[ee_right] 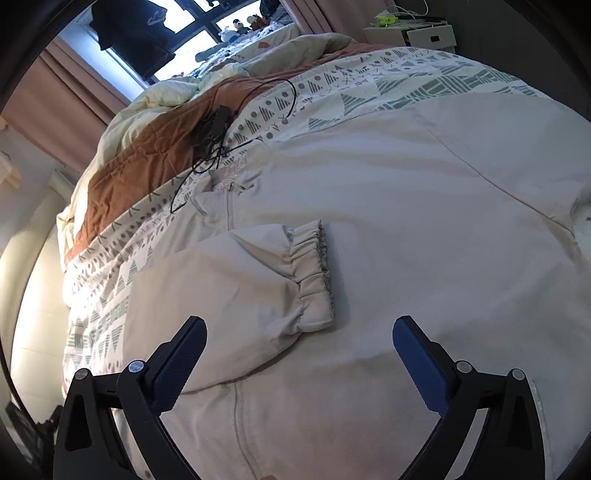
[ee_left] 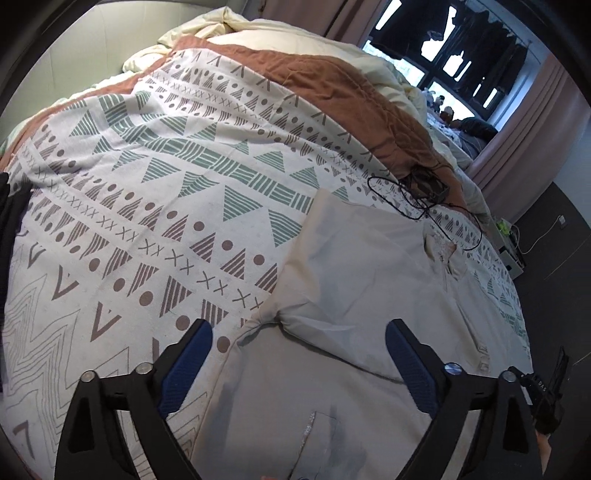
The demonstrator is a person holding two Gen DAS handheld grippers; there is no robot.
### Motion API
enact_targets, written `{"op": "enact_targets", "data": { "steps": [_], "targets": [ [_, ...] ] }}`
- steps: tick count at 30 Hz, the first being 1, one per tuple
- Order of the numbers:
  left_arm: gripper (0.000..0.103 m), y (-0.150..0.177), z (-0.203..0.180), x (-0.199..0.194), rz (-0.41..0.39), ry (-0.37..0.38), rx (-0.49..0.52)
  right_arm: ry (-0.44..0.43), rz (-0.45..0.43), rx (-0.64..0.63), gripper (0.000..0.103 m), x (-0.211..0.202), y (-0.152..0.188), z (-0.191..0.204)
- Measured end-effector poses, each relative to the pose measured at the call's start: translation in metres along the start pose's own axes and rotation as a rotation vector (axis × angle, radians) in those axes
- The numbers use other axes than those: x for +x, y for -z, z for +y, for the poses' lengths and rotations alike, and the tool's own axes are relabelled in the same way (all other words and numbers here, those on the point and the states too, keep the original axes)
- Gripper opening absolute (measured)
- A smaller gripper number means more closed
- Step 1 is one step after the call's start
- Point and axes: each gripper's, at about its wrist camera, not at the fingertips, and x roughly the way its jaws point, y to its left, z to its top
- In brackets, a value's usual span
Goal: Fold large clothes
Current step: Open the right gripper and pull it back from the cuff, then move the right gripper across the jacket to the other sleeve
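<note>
A large pale beige jacket (ee_left: 354,266) lies flat on the patterned bedspread (ee_left: 155,177). In the right wrist view the jacket (ee_right: 388,177) fills the middle, with one sleeve folded across its body and the elastic cuff (ee_right: 314,273) resting on top. Its collar (ee_right: 229,188) points toward the far side of the bed. My left gripper (ee_left: 299,332) hovers open above the jacket's near edge with nothing between its blue pads. My right gripper (ee_right: 299,328) is open too, just below the cuff, holding nothing.
A black cable tangle with a small box (ee_left: 424,192) lies on the bedspread beside the collar, seen again as the cable tangle (ee_right: 218,129). A brown blanket (ee_left: 332,85) and cream duvet are bunched at the far side. A bedside unit (ee_right: 417,33) stands beyond the bed.
</note>
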Motion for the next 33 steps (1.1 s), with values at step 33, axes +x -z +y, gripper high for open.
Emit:
{"op": "enact_targets", "data": {
  "steps": [33],
  "targets": [
    [0.102, 0.131, -0.09, -0.162, -0.061, 0.191, 0.253, 0.1, -0.26, -0.086, 0.102, -0.265, 0.084, -0.064]
  ]
}}
